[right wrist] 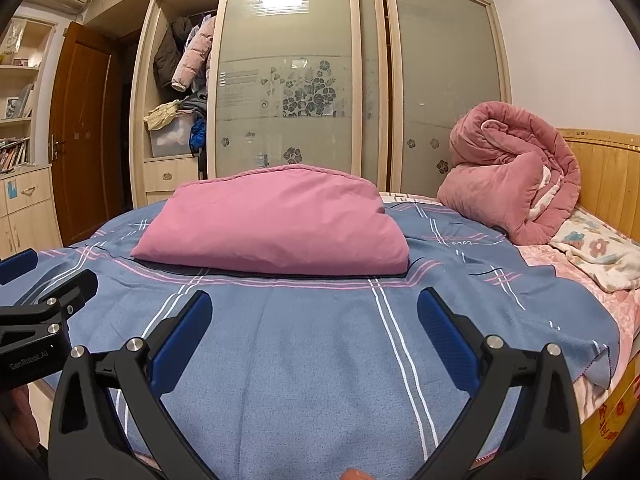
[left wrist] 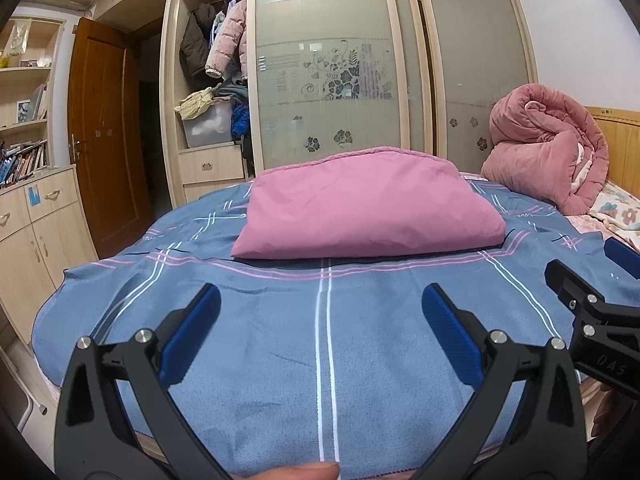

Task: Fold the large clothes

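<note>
Both grippers — left gripper, right gripper — agape over blue bedsheet, wardrobe behind.

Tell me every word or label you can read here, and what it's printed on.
"GenRobot.AI": on the left hand-held gripper.
"DAS", maybe cut off: on the right hand-held gripper.
Red print on the yellow box: unreadable.
Book spines and wardrobe door lines: too blurred.
</note>
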Tool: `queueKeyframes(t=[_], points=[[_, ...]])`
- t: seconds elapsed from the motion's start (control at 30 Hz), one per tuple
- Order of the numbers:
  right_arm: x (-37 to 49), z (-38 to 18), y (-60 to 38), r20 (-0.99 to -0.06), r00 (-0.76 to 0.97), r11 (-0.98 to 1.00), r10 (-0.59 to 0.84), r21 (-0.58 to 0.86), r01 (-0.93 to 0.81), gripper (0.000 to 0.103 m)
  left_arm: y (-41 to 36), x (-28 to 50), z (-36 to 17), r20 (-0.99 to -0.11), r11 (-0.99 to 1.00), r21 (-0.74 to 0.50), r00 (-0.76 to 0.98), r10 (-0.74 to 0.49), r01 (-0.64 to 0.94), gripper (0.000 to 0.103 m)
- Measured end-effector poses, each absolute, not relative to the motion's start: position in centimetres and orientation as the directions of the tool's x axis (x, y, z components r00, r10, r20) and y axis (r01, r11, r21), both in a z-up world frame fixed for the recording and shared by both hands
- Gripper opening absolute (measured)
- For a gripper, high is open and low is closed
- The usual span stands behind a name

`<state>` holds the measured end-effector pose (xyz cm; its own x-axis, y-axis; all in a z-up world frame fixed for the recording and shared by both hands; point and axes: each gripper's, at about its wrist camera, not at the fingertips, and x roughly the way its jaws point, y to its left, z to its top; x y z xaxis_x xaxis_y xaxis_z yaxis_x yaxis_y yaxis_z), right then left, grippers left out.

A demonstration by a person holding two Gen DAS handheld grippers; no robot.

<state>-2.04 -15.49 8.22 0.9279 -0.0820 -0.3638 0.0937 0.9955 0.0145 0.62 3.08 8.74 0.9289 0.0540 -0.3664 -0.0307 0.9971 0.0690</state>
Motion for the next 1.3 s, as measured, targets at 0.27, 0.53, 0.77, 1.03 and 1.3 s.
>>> queueKeyframes(t=[0.27, 0.53, 0.77, 1.03, 1.3], points=[[-2.0, 8.22, -15.4, -0.362, 0.929, 0.996, -0.08, 0.008, 0.089, 0.102, 3.21, 0.77, 8.62, -0.373, 0.998, 0.061, 0.926, 0.05, -0.029, 0.101], [-2.0, 8.08, -15.36, -0.36, 0.93, 0.996, -0.079, 0.007, 0.088, 0.102, 3.26, 0.96, 8.55, -0.379, 0.998, 0.06, 0.924, 0.051, -0.03, 0.101], [-1.98, 8.0, -15.37, -0.361, 0.929, 0.996, -0.078, 0.009, 0.087, 0.102, 3.31, 0.98, 8.52, -0.381, 0.998, 0.061, 0.923, 0.051, -0.03, 0.101], [-1.88, 7.88, -15.34, -0.364, 0.928, 0.996, -0.079, 0.005, 0.087, 0.102, 3.36, 0.97, 8.51, -0.38, 0.998, 0.062, 0.924, 0.05, -0.029, 0.101], [-1.87, 7.87, -15.41, -0.362, 0.929, 0.996, -0.08, 0.007, 0.088, 0.102, 3.36, 1.06, 8.47, -0.381, 0.998, 0.06, 0.923, 0.049, -0.028, 0.101]])
